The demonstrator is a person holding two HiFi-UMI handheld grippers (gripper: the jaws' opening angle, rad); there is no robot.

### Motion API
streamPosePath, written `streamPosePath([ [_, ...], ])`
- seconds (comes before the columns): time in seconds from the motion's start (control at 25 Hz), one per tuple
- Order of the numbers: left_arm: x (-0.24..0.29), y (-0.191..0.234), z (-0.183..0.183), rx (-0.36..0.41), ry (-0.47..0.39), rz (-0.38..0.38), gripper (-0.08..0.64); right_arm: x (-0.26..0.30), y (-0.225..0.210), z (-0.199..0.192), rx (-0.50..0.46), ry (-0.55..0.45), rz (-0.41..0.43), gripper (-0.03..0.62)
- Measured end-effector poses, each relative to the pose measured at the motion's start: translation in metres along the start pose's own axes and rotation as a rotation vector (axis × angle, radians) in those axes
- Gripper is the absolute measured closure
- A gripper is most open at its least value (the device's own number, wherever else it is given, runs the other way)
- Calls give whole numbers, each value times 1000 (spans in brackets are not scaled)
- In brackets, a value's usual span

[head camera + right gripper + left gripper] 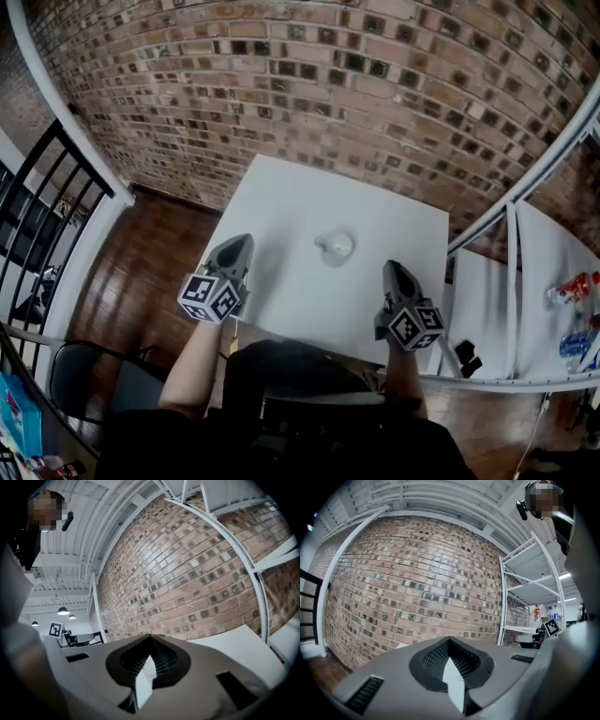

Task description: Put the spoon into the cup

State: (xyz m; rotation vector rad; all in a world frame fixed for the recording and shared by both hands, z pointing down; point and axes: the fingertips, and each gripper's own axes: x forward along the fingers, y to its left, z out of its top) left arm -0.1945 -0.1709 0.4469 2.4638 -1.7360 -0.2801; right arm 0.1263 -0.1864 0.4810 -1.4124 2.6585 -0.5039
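Cup is seen on the table ahead, between left gripper and right gripper, both clenched empty, right judged nearer; spoon's axis not made out.

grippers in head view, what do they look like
The left gripper and right gripper are both grey and taper to a narrow tip. Each carries a white cube with black square markers at the back. The forearms are bare, and no cables show.

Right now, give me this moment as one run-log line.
left gripper: shut, empty | right gripper: shut, empty | cup: on white table, ahead between grippers | spoon: not made out
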Motion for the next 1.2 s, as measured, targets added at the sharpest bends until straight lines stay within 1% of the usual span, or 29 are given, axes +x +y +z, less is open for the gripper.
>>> streamPosePath([
  [0.32,-1,-2,-4,-5,15,-17,557,-5,-1,-4,-13,13,-3,591],
  [0.56,5,-1,-14,-50,36,-25,557,-5,-4,-6,-41,35,-9,591],
  [0.88,11,-10,-14,-30,44,-47,557,-6,-8,-5,-62,47,-13,591],
  [1.04,11,-6,-23,-52,73,-32,557,-2,-1,-5,-115,71,1,591],
  [1.2,10,-11,-30,-64,94,-51,557,-4,2,-5,-112,73,6,591],
])
